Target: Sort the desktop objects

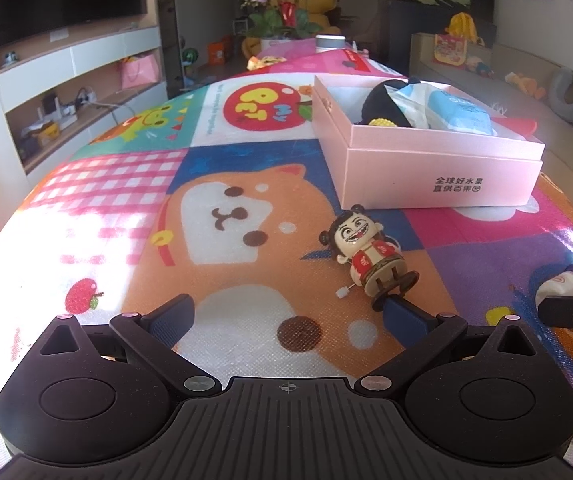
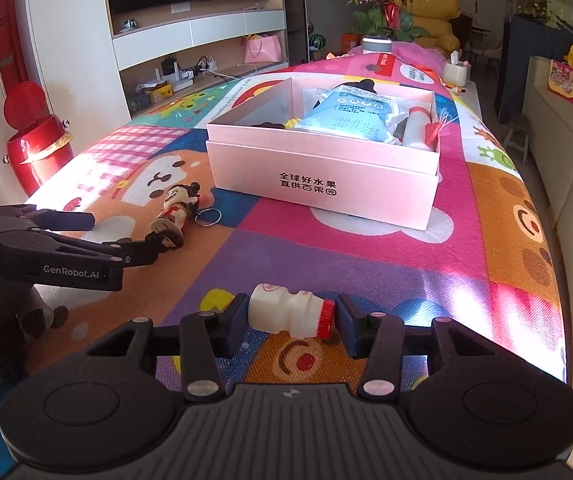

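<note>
A small white drink bottle (image 2: 290,314) with a red cap lies on its side on the colourful mat, between the fingers of my right gripper (image 2: 288,320). The jaws stand open around it, pads close to its two ends. A wind-up doll (image 1: 366,256) with a keyring (image 2: 208,216) lies on the orange dog picture. My left gripper (image 1: 286,304) is wide open, its right fingertip beside the doll's feet. Behind them stands the open pink box (image 2: 318,188), holding a blue pack (image 2: 346,116), a white bottle and dark items.
The table's right edge (image 2: 558,280) drops toward a beige sofa. A red bin (image 2: 38,148) stands on the floor at the left. A flower pot (image 2: 382,12) and a white cup (image 2: 456,70) sit at the table's far end.
</note>
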`<move>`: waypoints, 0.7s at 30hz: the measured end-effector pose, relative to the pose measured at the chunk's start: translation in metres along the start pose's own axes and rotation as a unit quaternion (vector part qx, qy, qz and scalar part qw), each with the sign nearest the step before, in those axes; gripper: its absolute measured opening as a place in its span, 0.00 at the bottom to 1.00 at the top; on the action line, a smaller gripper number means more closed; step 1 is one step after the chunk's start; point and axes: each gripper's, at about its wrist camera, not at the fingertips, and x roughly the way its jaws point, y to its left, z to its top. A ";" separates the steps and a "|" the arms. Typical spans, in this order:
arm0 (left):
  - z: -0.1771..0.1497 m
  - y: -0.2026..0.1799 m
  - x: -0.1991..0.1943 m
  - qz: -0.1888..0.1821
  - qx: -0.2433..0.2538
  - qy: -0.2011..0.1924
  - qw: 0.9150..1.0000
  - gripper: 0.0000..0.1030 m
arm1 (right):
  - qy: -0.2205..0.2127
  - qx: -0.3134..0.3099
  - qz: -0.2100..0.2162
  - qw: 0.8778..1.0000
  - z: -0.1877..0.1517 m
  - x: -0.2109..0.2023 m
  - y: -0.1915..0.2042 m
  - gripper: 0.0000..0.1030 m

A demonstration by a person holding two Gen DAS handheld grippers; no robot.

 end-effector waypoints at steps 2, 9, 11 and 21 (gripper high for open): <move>0.006 -0.010 0.002 -0.016 0.006 0.001 1.000 1.00 | -0.004 0.000 -0.004 1.000 -0.005 -0.002 0.001 0.45; 0.024 -0.047 0.016 -0.016 0.059 -0.011 0.998 0.98 | -0.019 -0.011 -0.037 0.999 -0.021 -0.006 0.006 0.44; 0.027 -0.048 0.021 -0.016 0.060 -0.004 0.998 0.84 | -0.023 -0.015 -0.039 0.999 -0.022 -0.007 0.007 0.44; 0.025 -0.044 0.021 -0.042 0.048 0.003 0.998 0.52 | -0.029 0.005 -0.023 0.999 -0.022 -0.008 0.001 0.44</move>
